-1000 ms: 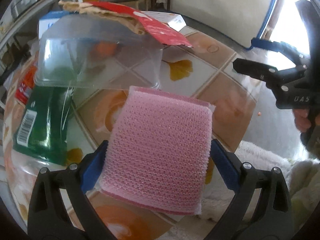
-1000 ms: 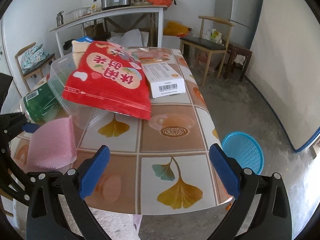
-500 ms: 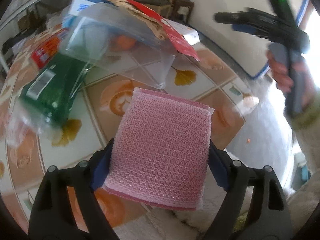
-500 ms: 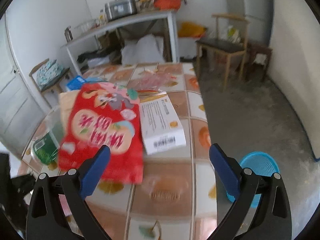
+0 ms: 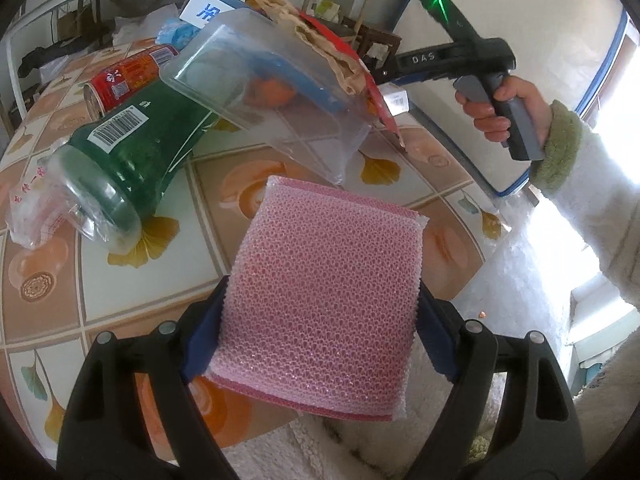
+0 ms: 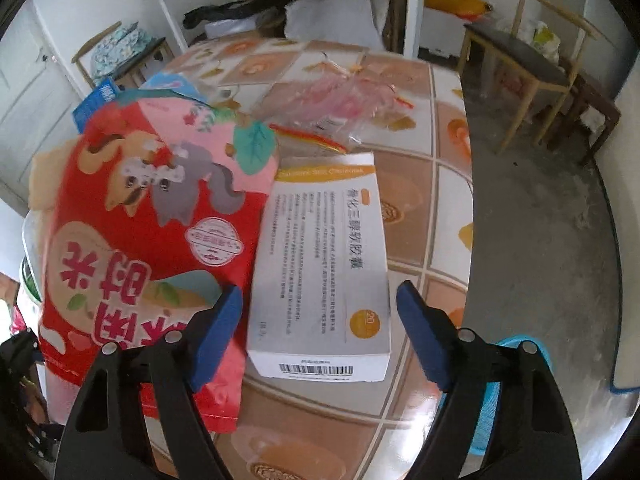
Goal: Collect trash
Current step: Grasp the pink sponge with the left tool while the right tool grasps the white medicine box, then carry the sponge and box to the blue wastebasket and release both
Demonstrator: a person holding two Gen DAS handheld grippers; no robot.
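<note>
Right tongs (image 6: 320,320) now over white box (image 6: 320,264) on tiled table (image 6: 416,200)

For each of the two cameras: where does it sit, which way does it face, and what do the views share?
Left wrist: on the left hand-held gripper, looking down at the pink sponge it grips; the person's right hand shows.
Right wrist: on the right hand-held gripper, jaws just closing, still clear of the white box.
Shared: red bag, tiled table.
</note>
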